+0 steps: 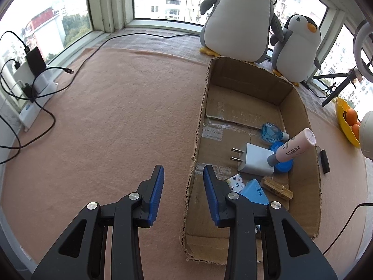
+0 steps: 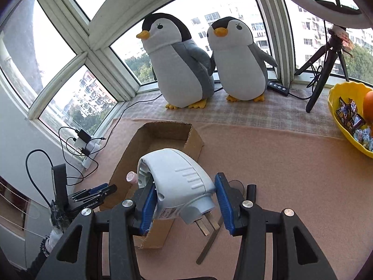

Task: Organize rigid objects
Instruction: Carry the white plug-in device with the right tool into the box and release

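Above box (image 2: 163, 137), right gripper (image 2: 185, 198) tilted down w/ plug (image 2: 179, 184).

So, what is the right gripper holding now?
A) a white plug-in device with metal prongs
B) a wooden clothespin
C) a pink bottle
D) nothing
A: in the right wrist view the right gripper is closed on the white plug-in device, its metal prongs pointing toward the camera.
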`<state>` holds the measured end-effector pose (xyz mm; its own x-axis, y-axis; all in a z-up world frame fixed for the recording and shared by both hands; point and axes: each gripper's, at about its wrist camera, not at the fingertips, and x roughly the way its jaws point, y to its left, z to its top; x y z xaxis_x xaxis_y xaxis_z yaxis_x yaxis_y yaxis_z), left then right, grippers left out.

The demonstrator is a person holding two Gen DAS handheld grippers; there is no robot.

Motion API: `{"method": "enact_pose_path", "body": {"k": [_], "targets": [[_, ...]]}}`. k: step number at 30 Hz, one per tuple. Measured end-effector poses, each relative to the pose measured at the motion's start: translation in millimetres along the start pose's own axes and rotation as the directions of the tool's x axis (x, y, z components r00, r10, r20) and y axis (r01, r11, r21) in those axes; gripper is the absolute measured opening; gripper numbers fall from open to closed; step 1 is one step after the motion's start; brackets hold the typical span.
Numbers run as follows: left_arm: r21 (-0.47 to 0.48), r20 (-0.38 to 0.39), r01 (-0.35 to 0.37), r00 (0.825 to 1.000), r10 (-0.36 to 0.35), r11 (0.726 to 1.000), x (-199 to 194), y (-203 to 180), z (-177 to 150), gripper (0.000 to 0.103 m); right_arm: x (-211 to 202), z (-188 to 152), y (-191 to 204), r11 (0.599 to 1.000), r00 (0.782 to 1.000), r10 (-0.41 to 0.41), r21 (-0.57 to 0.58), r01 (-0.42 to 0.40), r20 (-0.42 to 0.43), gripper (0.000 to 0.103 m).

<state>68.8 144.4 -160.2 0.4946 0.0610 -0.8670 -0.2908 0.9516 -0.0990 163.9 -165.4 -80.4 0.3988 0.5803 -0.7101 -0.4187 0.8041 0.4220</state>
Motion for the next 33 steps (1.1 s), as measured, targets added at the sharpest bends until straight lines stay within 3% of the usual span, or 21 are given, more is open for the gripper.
{"method": "enact_pose_path", "body": {"k": [4, 6, 11, 33], "targets": [[0.002, -0.007, 0.018, 1.000, -0.018, 1.000, 7.2, 0.6, -0.9, 0.033, 11.0, 8.0, 17.1, 0.999, 1.000, -0.019, -0.035, 0.020, 0.005, 0.044], [0.009, -0.012, 0.024, 1.000, -0.024, 1.000, 10.2, 0.1, -0.8, 0.022, 16.9, 14.0, 23.8, 0.999, 1.000, -0.025, -0.048, 0.025, 0.006, 0.044], [0.022, -0.020, 0.040, 0.999, -0.039, 0.999, 16.6, -1.5, -0.4, 0.009, 34.0, 29.9, 37.9, 0.995, 0.999, -0.040, -0.091, 0.040, 0.004, 0.044], [0.036, -0.004, 0.051, 0.999, -0.051, 0.998, 18.3, -0.4, -0.7, 0.007, 152.5, 66.8, 86.3, 0.967, 0.984, -0.097, -0.247, 0.057, -0.151, 0.044]]}}
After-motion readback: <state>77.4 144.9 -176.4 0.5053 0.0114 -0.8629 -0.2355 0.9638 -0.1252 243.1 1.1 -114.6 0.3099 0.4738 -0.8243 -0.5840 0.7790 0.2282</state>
